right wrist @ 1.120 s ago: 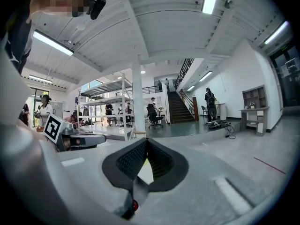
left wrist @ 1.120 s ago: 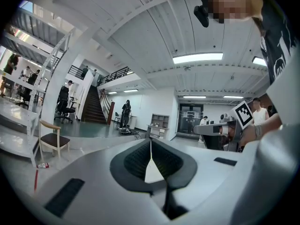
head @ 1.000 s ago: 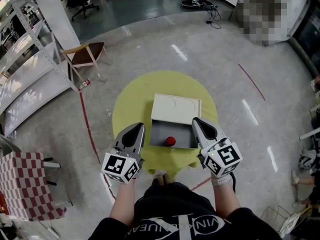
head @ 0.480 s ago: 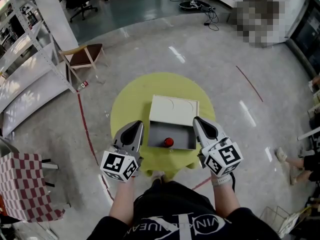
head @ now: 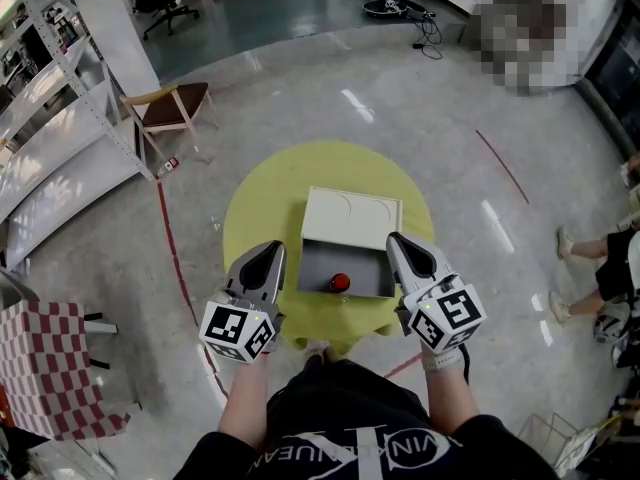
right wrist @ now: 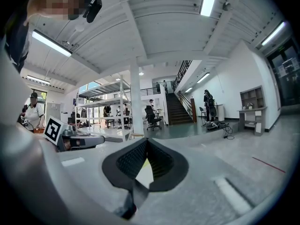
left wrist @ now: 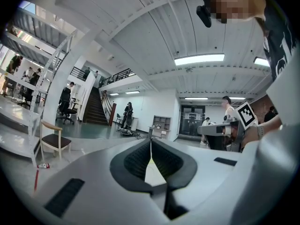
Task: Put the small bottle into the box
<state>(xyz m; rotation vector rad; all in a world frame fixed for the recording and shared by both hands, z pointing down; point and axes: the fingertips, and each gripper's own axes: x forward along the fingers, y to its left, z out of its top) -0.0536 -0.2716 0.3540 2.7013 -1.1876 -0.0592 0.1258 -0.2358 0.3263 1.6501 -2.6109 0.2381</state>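
A white box (head: 372,290) stands open on the round yellow table (head: 265,203), its lid (head: 352,218) folded back on the far side. Inside, on the grey floor near the front wall, sits the small bottle (head: 340,283), showing its red cap. My left gripper (head: 271,256) is held just left of the box and my right gripper (head: 398,245) just right of it, both level and apart from the bottle. In the left gripper view the left gripper (left wrist: 150,142) has its pads together with nothing between them. The right gripper (right wrist: 146,142) looks the same in its own view.
A wooden chair (head: 172,108) and a white metal shelf (head: 60,153) stand at the far left. A checkered seat (head: 45,368) is at the near left. A person's legs (head: 600,268) show at the right edge. A red line (head: 175,258) runs on the floor.
Both grippers, the box and the bottle have kept still. A person's legs have come into view at the right edge.
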